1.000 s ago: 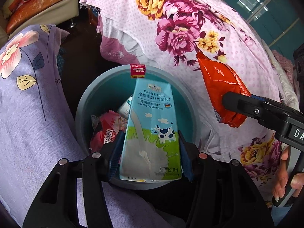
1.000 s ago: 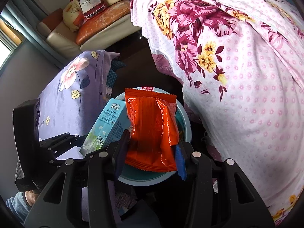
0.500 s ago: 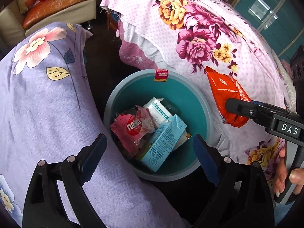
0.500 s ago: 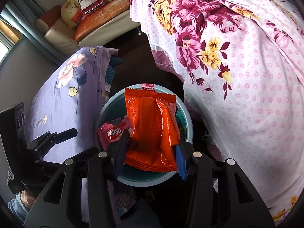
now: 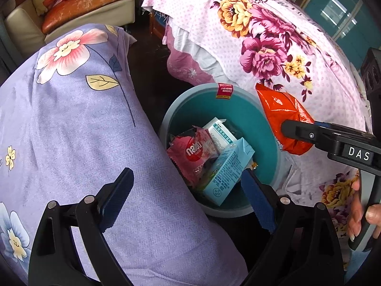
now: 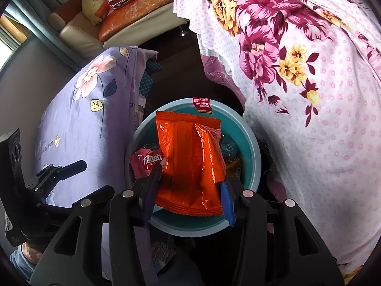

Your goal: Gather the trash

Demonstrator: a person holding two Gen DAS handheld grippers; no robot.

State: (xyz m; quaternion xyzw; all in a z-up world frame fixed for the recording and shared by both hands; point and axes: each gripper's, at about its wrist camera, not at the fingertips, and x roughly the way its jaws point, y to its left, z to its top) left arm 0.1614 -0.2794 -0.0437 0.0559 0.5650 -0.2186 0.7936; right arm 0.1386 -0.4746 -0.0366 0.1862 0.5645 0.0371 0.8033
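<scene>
Left gripper (image 5: 187,194): fingers spread wide apart with nothing between them, held above the near edge of the bin and the lilac cloth.

Right gripper (image 6: 188,196): closed on the lower part of the orange snack packet (image 6: 190,164), blue pads pressing its two sides; the packet stands up ahead of the fingers, over the bin's opening. In the left wrist view the same gripper (image 5: 289,131) comes in from the right with the packet (image 5: 283,116) hanging above the bin's right rim.

Bin (image 5: 207,100): round, teal inside with a grey-blue rim, standing on the dark floor just ahead of both grippers — a small red label (image 5: 224,91) sits on its far rim.

Bin contents: a pink Nabati wafer wrapper (image 5: 193,153) on the left, a light-blue milk carton (image 5: 226,170) lying tilted toward the near side, and a white-and-teal carton (image 5: 219,134) behind them. In the right wrist view, the wafer wrapper (image 6: 147,164) peeks out left of the held packet; other scraps to the right of the packet are too hidden to name.

Lilac flowered cloth (image 5: 71,124): to the left of the bin, touching its left rim, running under the left gripper.

Pink flowered cloth (image 5: 262,47): ahead and to the right, draped down beside the bin's far right side.

Sofa (image 5: 78,12): far ahead on the left — cream, with an orange cushion (image 5: 88,2) on it.
</scene>
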